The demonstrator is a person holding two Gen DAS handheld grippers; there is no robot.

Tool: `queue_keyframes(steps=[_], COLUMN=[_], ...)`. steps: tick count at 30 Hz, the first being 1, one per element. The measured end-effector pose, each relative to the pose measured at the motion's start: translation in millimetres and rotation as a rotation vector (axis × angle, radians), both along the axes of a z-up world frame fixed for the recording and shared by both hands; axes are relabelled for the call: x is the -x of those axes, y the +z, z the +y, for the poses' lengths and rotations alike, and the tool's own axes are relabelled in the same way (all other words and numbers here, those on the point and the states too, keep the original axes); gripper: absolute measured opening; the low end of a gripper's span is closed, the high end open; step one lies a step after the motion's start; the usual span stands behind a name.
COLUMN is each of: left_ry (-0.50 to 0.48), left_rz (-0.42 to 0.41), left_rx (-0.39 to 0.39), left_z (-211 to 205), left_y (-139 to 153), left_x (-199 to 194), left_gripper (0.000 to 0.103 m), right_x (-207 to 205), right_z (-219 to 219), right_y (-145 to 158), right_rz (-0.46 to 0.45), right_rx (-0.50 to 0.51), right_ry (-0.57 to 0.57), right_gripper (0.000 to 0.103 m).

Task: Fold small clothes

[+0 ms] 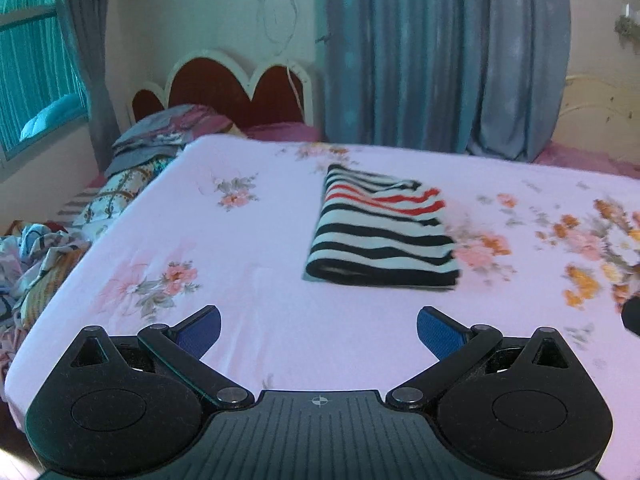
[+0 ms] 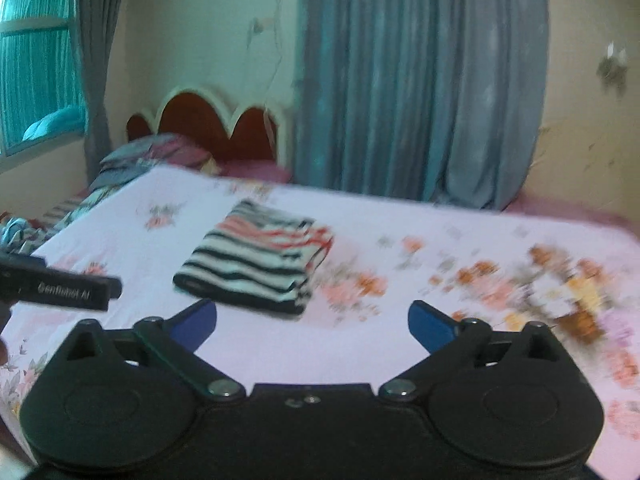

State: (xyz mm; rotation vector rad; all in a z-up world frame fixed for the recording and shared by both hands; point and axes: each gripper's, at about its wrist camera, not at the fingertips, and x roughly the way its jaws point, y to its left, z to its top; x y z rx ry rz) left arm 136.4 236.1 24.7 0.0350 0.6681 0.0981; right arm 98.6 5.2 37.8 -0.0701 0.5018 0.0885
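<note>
Garment: a striped top (image 1: 382, 226), folded into a neat rectangle, black and white bands with a few red ones near its far end. It lies flat on the bed (image 1: 248, 240), at about 1 o'clock from the left tool and 11 o'clock from the right tool.
Left tool (image 1: 319, 330): released, blue pads (image 1: 202, 330) spread wide, nothing between them. It hovers over bare sheet, apart from the top.
Right tool (image 2: 312, 326): released too, blue pads (image 2: 430, 326) wide apart and empty. The top (image 2: 256, 262) sits just beyond its left pad, not touching.
Other tool seen: in the right wrist view the left tool's black body (image 2: 60, 286) enters from 9 o'clock, over the bed's edge.
Bed: pink sheet with floral print, the flowers thickest toward 3 o'clock.
Behind: a scalloped headboard (image 1: 236, 88) at 11 o'clock, blue-grey curtains (image 1: 440, 56) at 12 o'clock.
Sharpness: the right wrist view is blurred.
</note>
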Motion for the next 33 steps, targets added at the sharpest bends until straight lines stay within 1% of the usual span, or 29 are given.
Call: queue_keyframes(steps=[2, 4, 7, 9, 13, 16, 21, 33], left_ry=[-0.004, -0.02, -0.022, -0.018, -0.004, 0.011, 0.021, 0.023], left_rz=[-0.01, -0.022, -0.056, -0.066, -0.077, -0.092, -0.119, -0.112], left_rx=[0.008, 0.025, 0.015, 0.004, 0.016, 0.027, 0.015, 0.011], left_z=[-3.1, -3.1, -3.5, -2.3, 3.1, 9.1, 11.8, 10.8], left_y=[10.7, 20.2, 29.7, 33.9, 45.2, 54.3, 63.9, 64.7], left_x=[21.4, 43.9, 74.7, 91.1, 116.7, 129.2, 140.2, 141.0], left_gripper=[0.103, 0.103, 0.103, 0.103, 0.103, 0.103, 0.103, 0.103], right_x=[20.8, 37.7, 60.3, 70.1, 81.7, 88.8, 94.0, 98.1], right_z=[-3.9, -6.2, -10.8, -11.4, -8.4, -6.0, -1.9, 2.8], right_y=[11.4, 19.2, 27.3, 30.3, 33.1, 35.9, 37.8, 39.1], right_rz=[-0.032, -0.042, -0.062, -0.073, -0.082, -0.086, -0.092, -0.097], right_rx=[-0.006, -0.008, -0.033, -0.043, -0.056, -0.071, -0.08, -0.094], right_ry=[-0.013, -0.036, -0.051, -0.051, -0.046, -0.04, -0.03, -0.023], right_gripper=[0.102, 0.102, 0.102, 0.102, 0.102, 0.102, 0.102, 0.102])
